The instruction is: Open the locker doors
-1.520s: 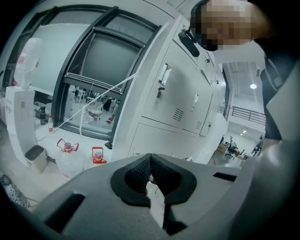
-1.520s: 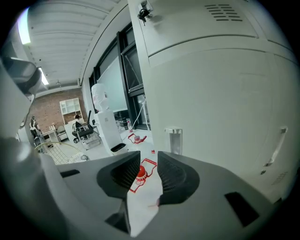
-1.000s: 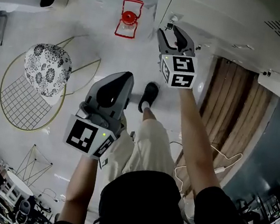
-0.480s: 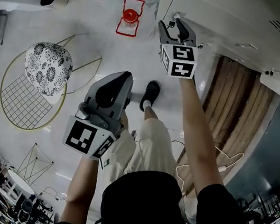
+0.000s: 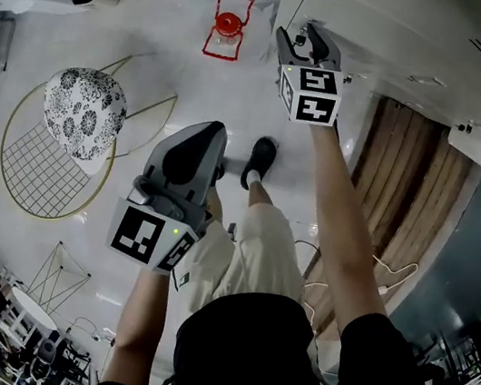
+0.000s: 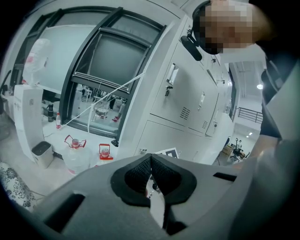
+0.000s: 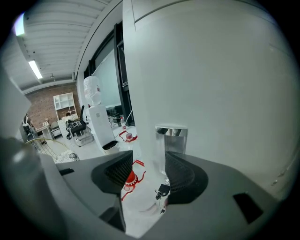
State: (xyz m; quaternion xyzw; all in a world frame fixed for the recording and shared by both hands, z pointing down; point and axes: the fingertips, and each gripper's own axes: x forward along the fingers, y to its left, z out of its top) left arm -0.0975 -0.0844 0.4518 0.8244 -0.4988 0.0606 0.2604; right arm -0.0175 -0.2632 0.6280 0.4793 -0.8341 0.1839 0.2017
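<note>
since a second ago our right gripper (image 5: 297, 37) has edged up the head view, closer to the edge of the locker (image 5: 407, 32) door. we see that white door at upper right. the right claw's jaws have just been opening and stand released, the chrome handle (image 7: 171, 140) between them, nearer the right pad, unpressed. our left gripper (image 5: 206, 135) hangs lower, well apart, clenched on nothing. a key (image 7: 162, 191) dangles below the handle.
</note>
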